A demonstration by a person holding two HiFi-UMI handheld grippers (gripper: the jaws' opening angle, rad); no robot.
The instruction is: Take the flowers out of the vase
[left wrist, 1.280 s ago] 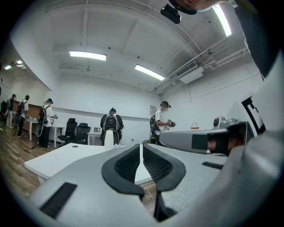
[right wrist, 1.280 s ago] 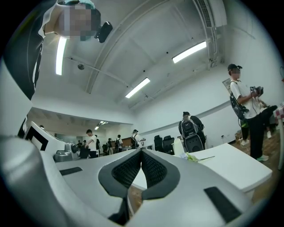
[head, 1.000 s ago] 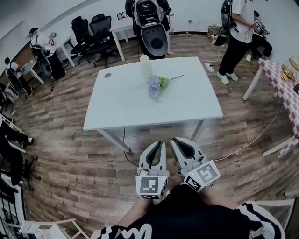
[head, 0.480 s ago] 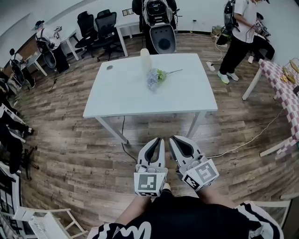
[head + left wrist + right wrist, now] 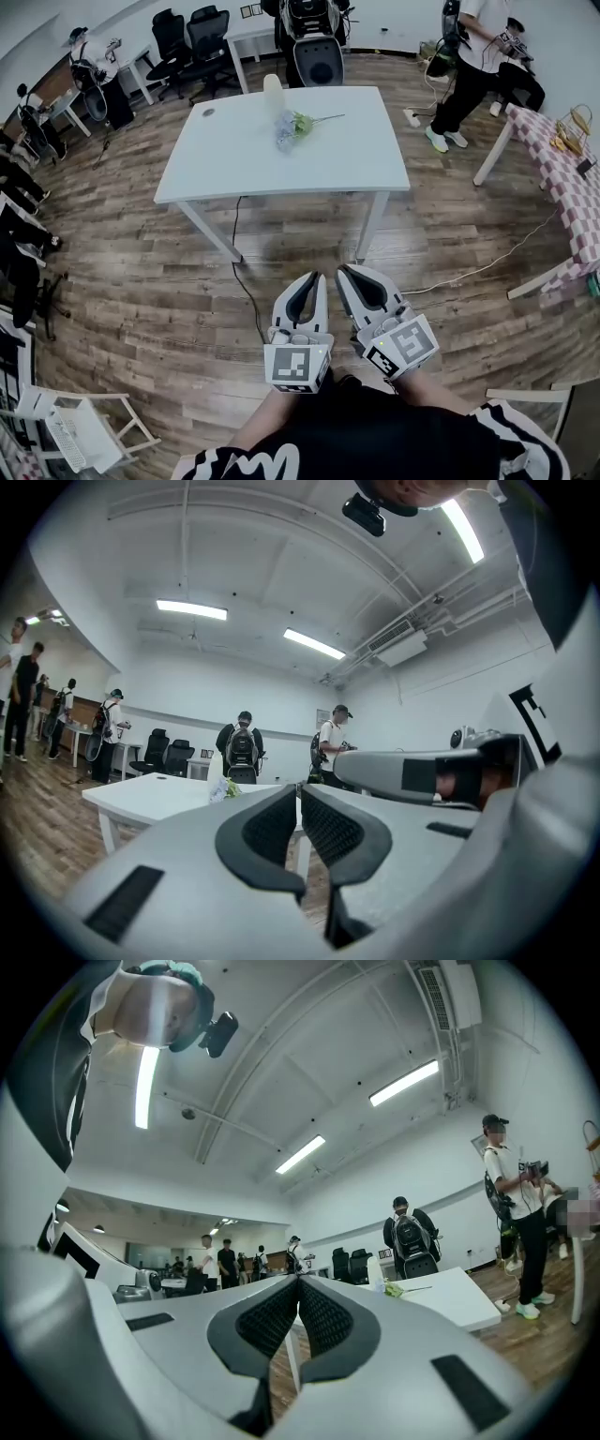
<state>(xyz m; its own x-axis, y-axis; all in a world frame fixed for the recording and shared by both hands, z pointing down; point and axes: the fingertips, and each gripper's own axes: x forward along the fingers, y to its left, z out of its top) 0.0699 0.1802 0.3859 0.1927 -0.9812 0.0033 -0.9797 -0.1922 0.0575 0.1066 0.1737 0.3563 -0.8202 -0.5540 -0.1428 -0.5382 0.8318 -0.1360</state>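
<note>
White tabletop (image 5: 309,159), whitish vase (image 5: 273,94), flowers (image 5: 287,131) kind of a washed-out lilac-blue with green leaves. Floor (image 5: 141,272) is brown wood planks. Left gripper (image 5: 314,277) and right gripper (image 5: 345,272) are light grey, black inside the jaws, with black-and-white square markers on their cubes (image 5: 297,366). Red-and-white checked cloth (image 5: 572,197) off right, black office chairs (image 5: 192,42) at the back.

Top edge cuts off standing person (image 5: 464,66); flowers (image 5: 289,129) small, blooms indistinct

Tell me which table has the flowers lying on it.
The big white table in the middle of the room: the flowers lie on it beside the white vase. The checked table at the right shows none.
</note>
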